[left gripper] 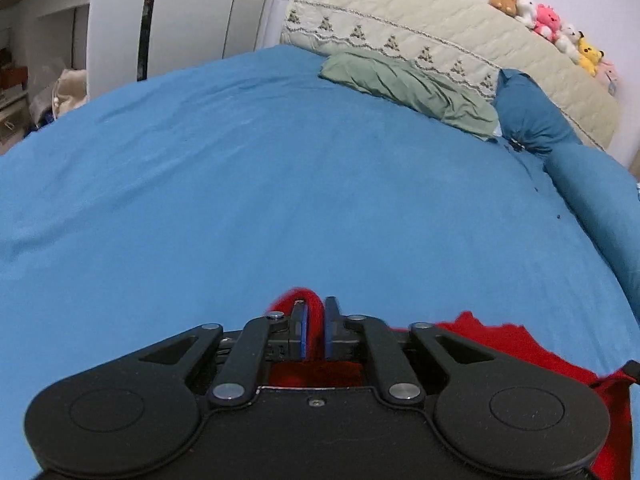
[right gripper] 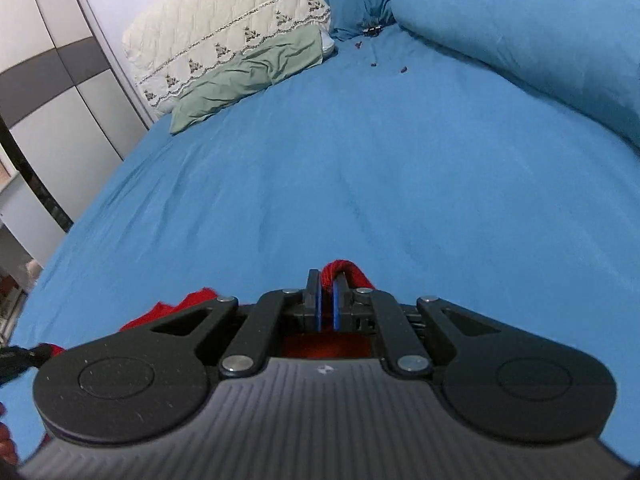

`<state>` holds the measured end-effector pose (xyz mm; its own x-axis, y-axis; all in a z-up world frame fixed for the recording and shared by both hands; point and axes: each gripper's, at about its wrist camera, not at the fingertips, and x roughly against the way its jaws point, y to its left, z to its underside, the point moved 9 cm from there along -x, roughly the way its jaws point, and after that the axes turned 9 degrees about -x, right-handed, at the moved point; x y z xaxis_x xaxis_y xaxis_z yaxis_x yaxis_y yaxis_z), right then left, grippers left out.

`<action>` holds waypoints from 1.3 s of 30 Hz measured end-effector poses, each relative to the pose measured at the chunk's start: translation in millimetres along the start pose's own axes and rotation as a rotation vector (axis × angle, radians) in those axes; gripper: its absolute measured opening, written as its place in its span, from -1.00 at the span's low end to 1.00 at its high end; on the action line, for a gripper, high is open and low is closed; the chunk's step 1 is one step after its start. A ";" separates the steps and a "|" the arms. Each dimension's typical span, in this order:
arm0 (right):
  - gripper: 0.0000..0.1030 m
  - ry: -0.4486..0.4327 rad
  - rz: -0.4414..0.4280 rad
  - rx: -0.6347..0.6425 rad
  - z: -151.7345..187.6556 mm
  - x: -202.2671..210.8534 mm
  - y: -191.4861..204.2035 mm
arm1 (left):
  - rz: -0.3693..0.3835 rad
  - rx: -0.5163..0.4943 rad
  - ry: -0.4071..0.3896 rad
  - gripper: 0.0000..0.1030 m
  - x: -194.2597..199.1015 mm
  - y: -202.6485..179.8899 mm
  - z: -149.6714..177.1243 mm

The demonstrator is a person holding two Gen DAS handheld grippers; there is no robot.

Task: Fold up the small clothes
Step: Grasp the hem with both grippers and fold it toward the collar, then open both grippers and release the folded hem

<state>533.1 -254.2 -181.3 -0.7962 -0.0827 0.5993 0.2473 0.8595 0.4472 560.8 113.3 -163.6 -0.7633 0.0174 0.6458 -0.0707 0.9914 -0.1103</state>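
A: Report the state of each claw.

B: Two claws are in view, one per camera. The left claw (left gripper: 316,330) has its two blue pads pressed onto a rolled edge of the red garment (left gripper: 500,344). The right claw (right gripper: 329,300) pinches another bunched edge of the same red garment (right gripper: 192,302) between its two pads.

A: Location of the garment?

B: One red garment, held at two points. It lies at the near edge of the bed (left gripper: 280,184), beneath and between the two claws. In the left wrist view, the fabric spreads to the right of the claw; in the right wrist view, it spreads to the left. Whether the middle of it rests on the sheet cannot be determined.

A: Other items, counted?

B: One green pillow (left gripper: 412,88) at the head edge of the bed, against one cream quilted headboard cover (left gripper: 440,28). One blue pillow (left gripper: 532,112) beside the green one, toward the far right corner. One rolled blue duvet (right gripper: 528,28) along the right edge. At least five plush toys (left gripper: 548,20) in a row on top of the headboard.
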 end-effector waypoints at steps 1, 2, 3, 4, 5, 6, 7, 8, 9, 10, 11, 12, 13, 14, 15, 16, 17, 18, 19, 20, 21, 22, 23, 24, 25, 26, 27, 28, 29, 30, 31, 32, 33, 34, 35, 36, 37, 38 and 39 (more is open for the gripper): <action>-0.36 -0.006 0.008 -0.002 0.3 -1.8 -0.5 | -0.016 0.002 -0.011 -0.28 6.1 3.3 -0.5; -0.11 -0.017 0.015 -0.008 -0.3 -0.7 -3.0 | -0.024 0.005 -0.031 0.24 13.9 5.9 -1.9; 0.62 -0.029 0.023 -0.016 0.2 4.4 -6.4 | -0.023 -0.003 -0.057 0.46 21.3 6.0 -4.9; 1.00 -0.050 0.024 -0.025 -0.8 10.1 -8.4 | -0.014 -0.027 -0.092 0.46 35.9 4.7 -1.8; 1.00 -0.088 0.016 -0.030 1.7 20.2 -11.6 | -0.002 -0.056 -0.112 0.46 45.0 1.7 1.8; 1.00 -0.126 -0.012 -0.019 6.9 32.7 -11.5 | 0.015 -0.088 -0.112 0.51 52.5 -2.8 9.1; 1.00 -0.127 -0.037 0.004 13.3 39.8 -10.0 | 0.042 -0.114 -0.100 0.55 58.4 -8.3 19.5; 1.00 -0.111 -0.054 0.037 22.8 44.1 -8.2 | 0.079 -0.135 -0.082 0.59 62.2 -13.8 31.7; 1.00 -0.093 -0.062 0.079 35.8 47.6 -6.6 | 0.111 -0.150 -0.060 0.59 64.4 -18.1 44.8; 1.00 -0.075 -0.065 0.116 47.3 49.3 -5.2 | 0.127 -0.163 -0.028 0.59 62.0 -21.0 56.8; 1.00 -0.050 -0.068 0.153 59.6 49.0 -3.6 | 0.128 -0.177 0.005 0.59 58.5 -22.5 69.9; 1.00 -0.023 -0.067 0.187 71.4 47.4 -3.8 | 0.125 -0.184 0.034 0.59 54.5 -22.1 81.6; 1.00 0.000 -0.055 0.209 81.9 44.3 -6.1 | 0.133 -0.186 0.069 0.59 49.1 -21.5 92.8; 1.00 0.025 -0.031 0.213 88.7 38.6 -10.6 | 0.139 -0.185 0.110 0.59 43.0 -21.1 103.9; 1.00 0.054 0.005 0.189 93.1 31.2 -19.7 | 0.139 -0.190 0.125 0.59 40.5 -21.6 111.8; 1.00 0.075 0.036 0.145 94.3 24.6 -28.5 | 0.140 -0.210 0.113 0.59 41.9 -21.1 115.1; 1.00 0.088 0.059 0.097 93.3 19.8 -38.0 | 0.134 -0.238 0.112 0.59 44.3 -22.7 116.6; 1.00 0.070 0.063 0.069 91.2 19.2 -43.5 | 0.124 -0.263 0.126 0.60 45.6 -24.4 117.4; 1.00 0.066 0.087 0.060 90.0 18.3 -46.2 | 0.115 -0.276 0.135 0.60 47.8 -25.5 116.7; 1.00 0.078 0.086 0.060 91.8 17.3 -46.8 | 0.110 -0.278 0.143 0.60 49.7 -26.2 113.2; 1.00 0.080 0.089 0.077 91.0 17.9 -45.5 | 0.104 -0.272 0.146 0.60 53.7 -26.5 109.7; 1.00 0.078 0.093 0.086 88.5 21.3 -45.0 | 0.098 -0.268 0.141 0.60 59.2 -25.4 105.2; 1.00 0.066 0.087 0.078 85.2 33.2 -47.6 | 0.083 -0.269 0.121 0.63 67.7 -24.1 102.3; 1.00 0.048 0.060 0.061 76.8 42.3 -43.7 | 0.065 -0.272 0.102 0.76 74.3 -23.2 96.5; 1.00 0.031 0.023 0.046 70.0 55.0 -42.6 | 0.057 -0.266 0.088 0.84 84.5 -20.9 92.6; 1.00 0.022 -0.001 0.045 65.9 67.0 -41.0 | 0.062 -0.247 0.071 0.92 93.7 -18.1 90.2; 1.00 0.016 -0.012 0.060 62.0 81.1 -40.2 | 0.077 -0.223 0.058 0.92 97.9 -19.1 87.0; 1.00 0.015 -0.004 0.083 59.0 91.7 -41.6 | 0.103 -0.201 0.053 0.92 104.4 -20.3 86.8; 1.00 0.013 0.015 0.110 58.4 103.4 -44.2 | 0.127 -0.194 0.056 0.92 110.3 -23.8 90.2; 1.00 0.010 0.031 0.134 59.1 114.8 -48.2 | 0.135 -0.205 0.066 0.92 111.9 -28.3 93.4; 1.00 0.010 0.044 0.150 60.4 121.2 -50.5 | 0.138 -0.226 0.076 0.92 114.7 -35.5 96.9; 1.00 0.014 0.061 0.162 64.7 128.0 -55.9 | 0.148 -0.253 0.084 0.92 116.9 -45.8 102.2; 1.00 0.023 0.076 0.167 69.6 131.6 -60.5 | 0.160 -0.270 0.087 0.92 115.1 -59.2 103.3; 1.00 0.035 0.079 0.172 75.2 133.1 -64.6 | 0.171 -0.283 0.089 0.92 114.3 -69.6 106.3; 1.00 0.045 0.084 0.174 78.4 131.2 -67.4 | 0.179 -0.293 0.093 0.92 113.2 -80.3 108.5; 1.00 0.055 0.091 0.175 83.4 127.3 -72.2 | 0.188 -0.300 0.098 0.92 111.0 -90.4 110.6; 1.00 0.065 0.097 0.176 88.3 121.8 -75.1 | 0.196 -0.307 0.102 0.92 108.4 -100.4 113.0; 1.00 0.069 0.100 0.177 91.9 118.0 -77.2 | 0.204 -0.314 0.107 0.92 104.8 -110.5 114.3; 1.00 0.071 0.101 0.184 95.7 114.7 -79.9 | 0.214 -0.324 0.112 0.93 100.9 -120.3 114.9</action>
<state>369.1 -284.1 -211.9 -0.7297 -0.0210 0.6835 0.2143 0.9421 0.2578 418.6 -19.2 -172.0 -0.6629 0.2240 0.7144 0.3018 0.9532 -0.0187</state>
